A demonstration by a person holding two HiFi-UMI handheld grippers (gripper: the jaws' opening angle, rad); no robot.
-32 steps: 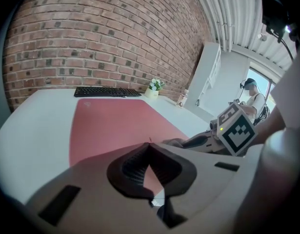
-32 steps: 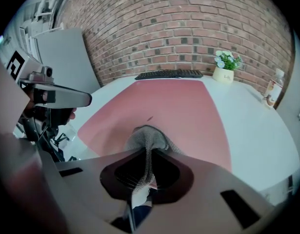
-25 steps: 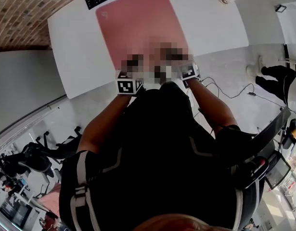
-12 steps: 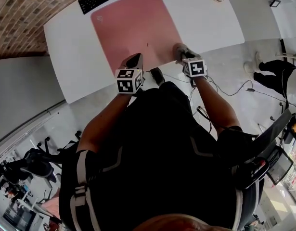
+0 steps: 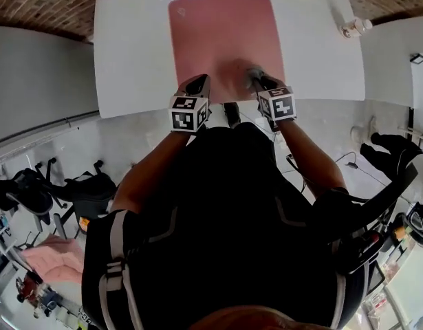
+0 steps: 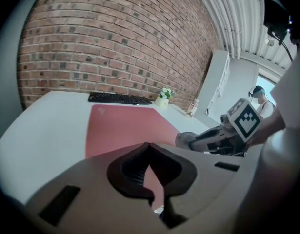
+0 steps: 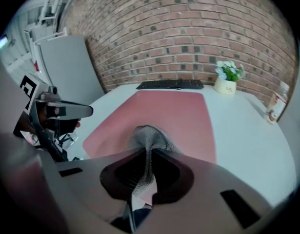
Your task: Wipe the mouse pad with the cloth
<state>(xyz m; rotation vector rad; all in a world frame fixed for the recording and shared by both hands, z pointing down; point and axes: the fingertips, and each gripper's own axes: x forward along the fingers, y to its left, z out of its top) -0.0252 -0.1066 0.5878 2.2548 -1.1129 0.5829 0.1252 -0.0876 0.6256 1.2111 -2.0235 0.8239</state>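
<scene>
Now the right tongs (image 7: 148, 151) clamp the grey cloth (image 7: 149, 135) on the pink mouse pad (image 7: 169, 108); left tongs (image 6: 149, 145) together, empty.

Wore a black short-sleeved top (image 5: 232, 205), crossed by pale grey stripes (image 5: 117, 246) at the shoulders and down the sides. Matt grey-beige plastic for the left gripper (image 6: 149, 147) and the right gripper (image 7: 149, 152) alike. Broad, smoothly curved shells, each cut with dark rectangular slots (image 6: 59, 204) on either side. Lined inside with black ribbed pads (image 6: 130, 172) around a heart-shaped hollow. Topped with white cubes printed with black square markers: left cube (image 5: 186, 113), right cube (image 5: 276, 104). Seen side-on, looked slim, dark grey and tapered toward the tips.
</scene>
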